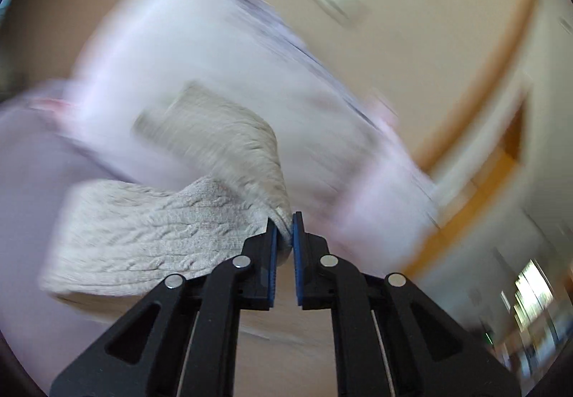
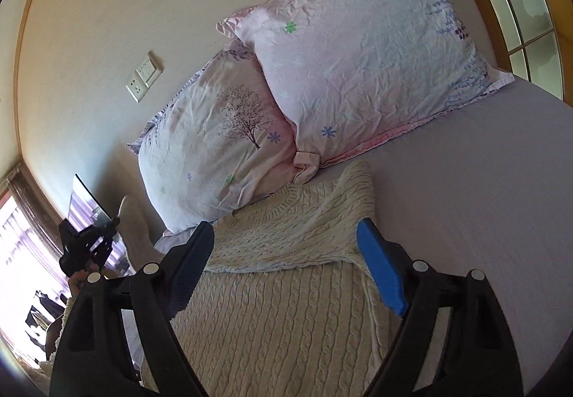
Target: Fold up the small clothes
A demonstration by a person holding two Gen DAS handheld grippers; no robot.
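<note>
A cream cable-knit sweater (image 2: 283,296) lies on the bed with one sleeve (image 2: 315,228) folded across its chest. My right gripper (image 2: 286,253) is open just above it, fingers either side of the folded part. My left gripper (image 1: 283,232) is shut on a fold of the other sleeve (image 1: 150,228) and holds it up in the air; that view is motion-blurred. The left gripper (image 2: 86,246) also shows at the left edge of the right wrist view, beyond the sweater's left side.
Two floral pillows (image 2: 358,53) (image 2: 215,146) lean against the wall at the head of the bed. The grey bed sheet (image 2: 483,200) stretches to the right. A wall switch plate (image 2: 143,76) and a window (image 2: 21,253) are on the left.
</note>
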